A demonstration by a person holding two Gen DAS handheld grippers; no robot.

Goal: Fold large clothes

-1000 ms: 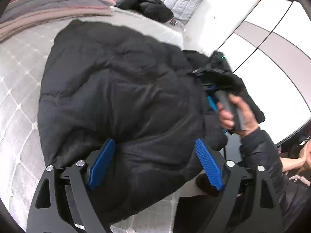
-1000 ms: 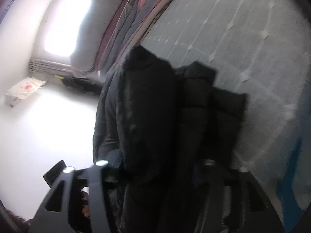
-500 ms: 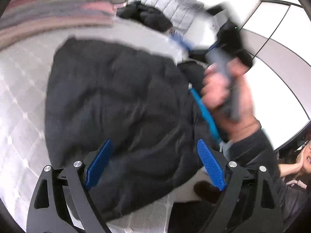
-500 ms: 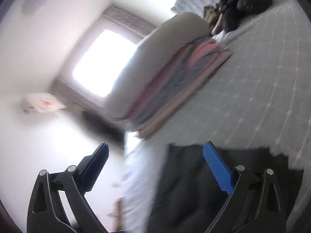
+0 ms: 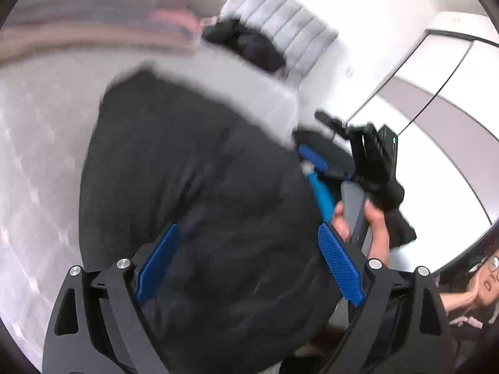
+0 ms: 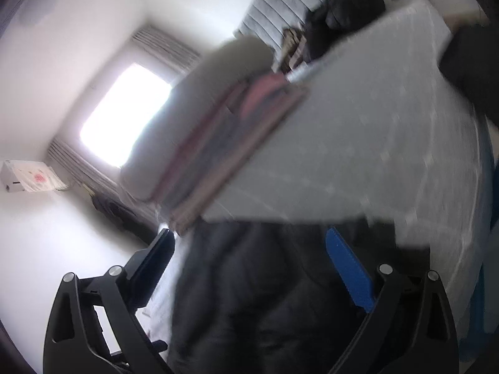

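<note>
A large black puffer jacket (image 5: pixel 193 168) lies folded in a bulky heap on the grey quilted bed (image 5: pixel 40 143). My left gripper (image 5: pixel 249 265) is open and empty, its blue pads (image 5: pixel 340 265) spread just above the jacket's near edge. The right gripper shows in the left wrist view (image 5: pixel 315 162), held in a hand at the jacket's right side. In the right wrist view the right gripper (image 6: pixel 249 271) is open, with the jacket (image 6: pixel 265 299) below and between its fingers. Both views are motion-blurred.
A stack of striped pink and grey blankets (image 5: pixel 93 28) lies along the bed's far side. Another dark garment (image 5: pixel 246 46) sits by the padded headboard (image 5: pixel 274 21). A white wardrobe (image 5: pixel 436 118) stands right. A person's face (image 5: pixel 489 274) is at the lower right.
The right gripper let go of the jacket sleeve it held, swung up and came back down over the jacket, open. The left gripper stayed open and moved slightly nearer the jacket.
</note>
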